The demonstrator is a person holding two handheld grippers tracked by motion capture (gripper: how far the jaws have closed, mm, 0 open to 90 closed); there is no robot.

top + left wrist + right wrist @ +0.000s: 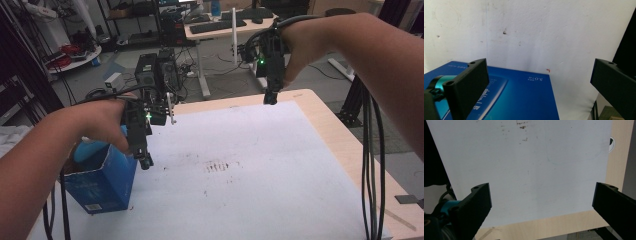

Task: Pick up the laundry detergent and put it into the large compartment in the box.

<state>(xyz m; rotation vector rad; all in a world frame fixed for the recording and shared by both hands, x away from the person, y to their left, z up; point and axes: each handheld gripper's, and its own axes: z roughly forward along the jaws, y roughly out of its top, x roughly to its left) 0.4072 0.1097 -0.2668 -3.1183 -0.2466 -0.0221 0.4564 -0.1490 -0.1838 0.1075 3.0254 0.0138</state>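
— Where is the box placed?
— At the near left of the sheet, which is spread on the table.
— And the grippers?
— The left gripper is held just beside the box; the right gripper is held over the far edge.

- High view: above the near side, facing forward and down on the table.
- Both gripper views look down, sharing its white sheet.

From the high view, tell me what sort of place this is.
Most likely a lab or electronics workshop. A desk behind the table carries keyboards, a black computer tower sits on the floor among loose cables, and racks line the left wall. Both hand-held grippers, left gripper and right gripper, trail cables.
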